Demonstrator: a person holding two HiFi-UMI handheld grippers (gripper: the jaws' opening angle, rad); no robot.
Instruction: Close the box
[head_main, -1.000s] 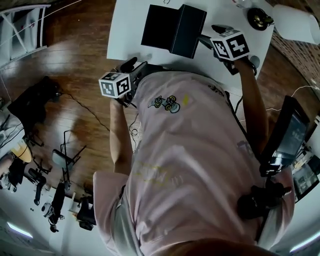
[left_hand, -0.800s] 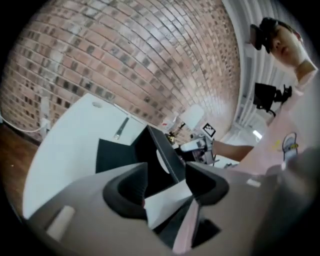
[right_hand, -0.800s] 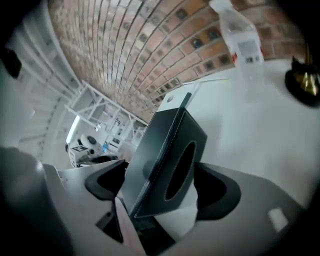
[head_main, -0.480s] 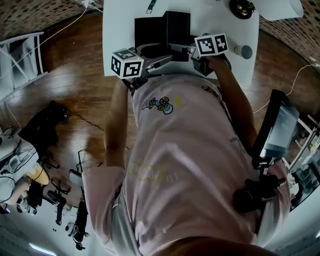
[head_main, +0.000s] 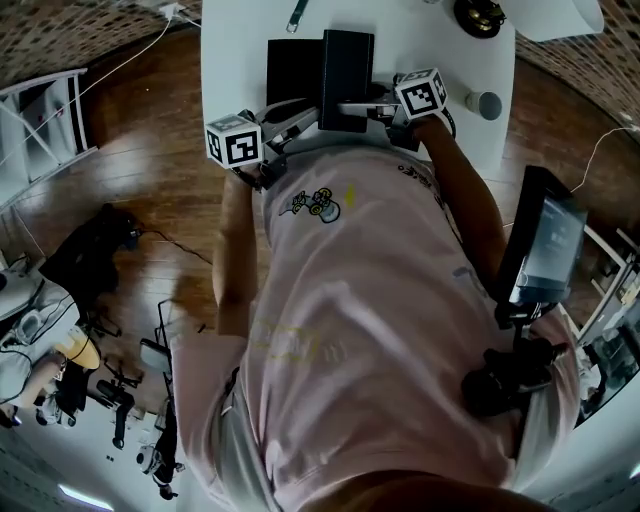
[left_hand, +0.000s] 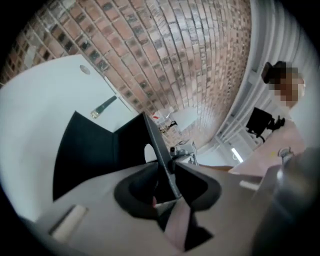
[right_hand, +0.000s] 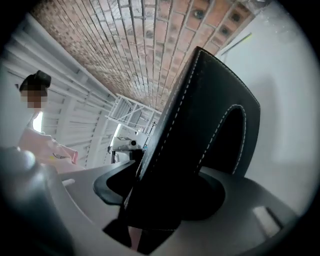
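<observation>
Box (head_main: 293, 68), black with stitched edges, lies opened out on the white table (head_main: 235, 60), near the person's side. Its lid (head_main: 346, 75), which has a rounded cut-out, stands upright beside the flat half. Left gripper (left_hand: 169, 172): jaws have just been closing and clamp the lid's thin edge. Right gripper (right_hand: 162, 192): jaws have likewise just been closing and pinch the same lid from the opposite side. A slim tool (head_main: 298, 14) lies beyond the box, apart from it.

Recording studio or lab room. Fittings: bare brick wall (left_hand: 150, 50), wooden floor (head_main: 130, 150), white table (head_main: 240, 40), monitor on a stand (head_main: 545, 240). Tripods and dark gear (head_main: 105, 395) stand about the floor.
</observation>
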